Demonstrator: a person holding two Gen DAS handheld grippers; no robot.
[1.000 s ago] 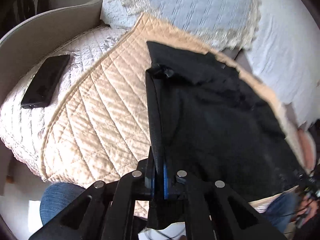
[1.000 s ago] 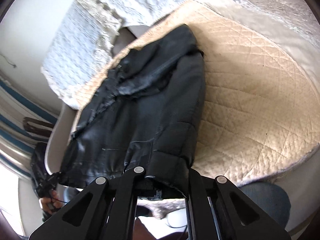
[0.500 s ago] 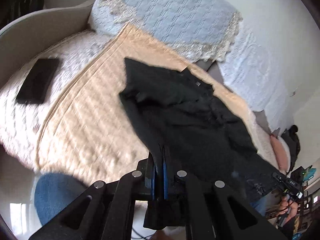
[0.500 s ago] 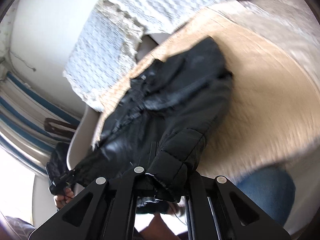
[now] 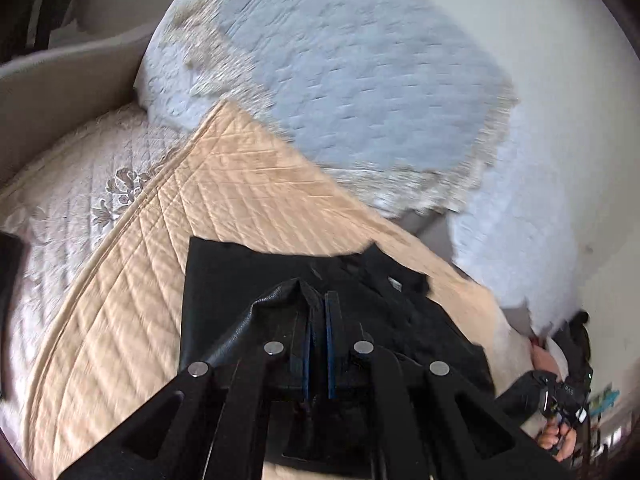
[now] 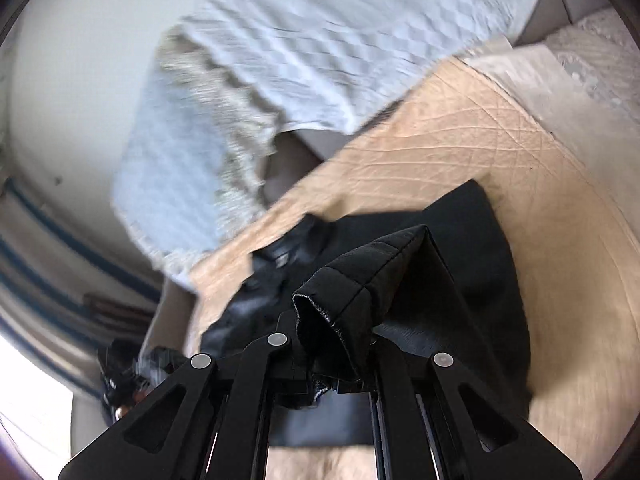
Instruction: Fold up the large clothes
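Note:
A black quilted jacket (image 5: 248, 280) lies on a beige quilted sofa cover (image 5: 168, 248). My left gripper (image 5: 319, 304) is shut on a fold of the jacket's edge and holds it over the rest of the garment. In the right wrist view the jacket (image 6: 472, 264) lies folded over on the beige cover (image 6: 500, 136). My right gripper (image 6: 340, 320) is shut on a padded cuff-like end of the jacket, which stands up between the fingers. The far collar part is blurred.
Pale blue textured cushions (image 5: 360, 80) stand behind the cover, also in the right wrist view (image 6: 320, 40). A white embroidered quilt (image 5: 80, 192) lies at the left. A sofa armrest (image 5: 60, 92) curves at the far left. The other hand-held gripper (image 5: 560, 396) shows at the right edge.
Both grippers have carried the held jacket ends forward over the garment toward the cushions. The jacket now lies doubled and looks shorter. The phone at the left has left the view.

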